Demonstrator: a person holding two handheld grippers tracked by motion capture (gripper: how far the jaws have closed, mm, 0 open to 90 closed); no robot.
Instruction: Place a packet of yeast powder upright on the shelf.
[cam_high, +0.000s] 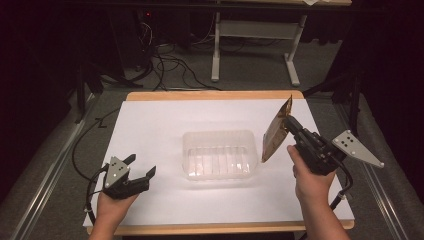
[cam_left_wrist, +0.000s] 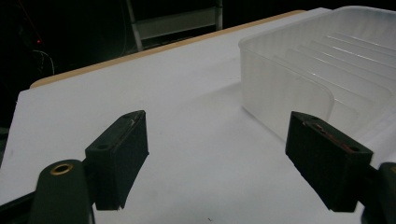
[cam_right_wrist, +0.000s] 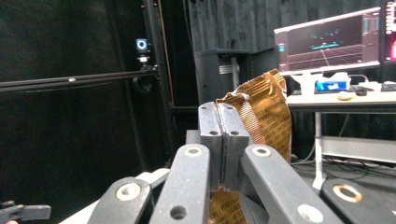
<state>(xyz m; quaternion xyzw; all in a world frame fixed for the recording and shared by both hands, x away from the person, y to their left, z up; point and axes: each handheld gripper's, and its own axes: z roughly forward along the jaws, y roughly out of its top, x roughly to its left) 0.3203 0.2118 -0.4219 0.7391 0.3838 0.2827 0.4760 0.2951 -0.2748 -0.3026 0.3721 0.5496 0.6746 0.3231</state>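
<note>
A flat brown-gold foil packet (cam_high: 276, 132) hangs in the air just right of a clear plastic tray (cam_high: 220, 154) at the middle of the white table. My right gripper (cam_high: 290, 123) is shut on the packet's edge and holds it up, tilted. In the right gripper view the jaws are pressed together, with the crinkled packet (cam_right_wrist: 264, 109) sticking out behind them. My left gripper (cam_high: 140, 166) rests near the table's front left with its jaws wide apart and nothing between them. In the left gripper view the tray's rim (cam_left_wrist: 285, 81) stands just beyond the right fingertip (cam_left_wrist: 327, 156).
The white sheet (cam_high: 150, 130) covers a wooden tabletop with bare room left of the tray. Cables (cam_high: 170, 65) and a desk frame (cam_high: 255, 45) lie on the floor beyond the far edge. A lit monitor (cam_right_wrist: 329, 44) stands in the right gripper view.
</note>
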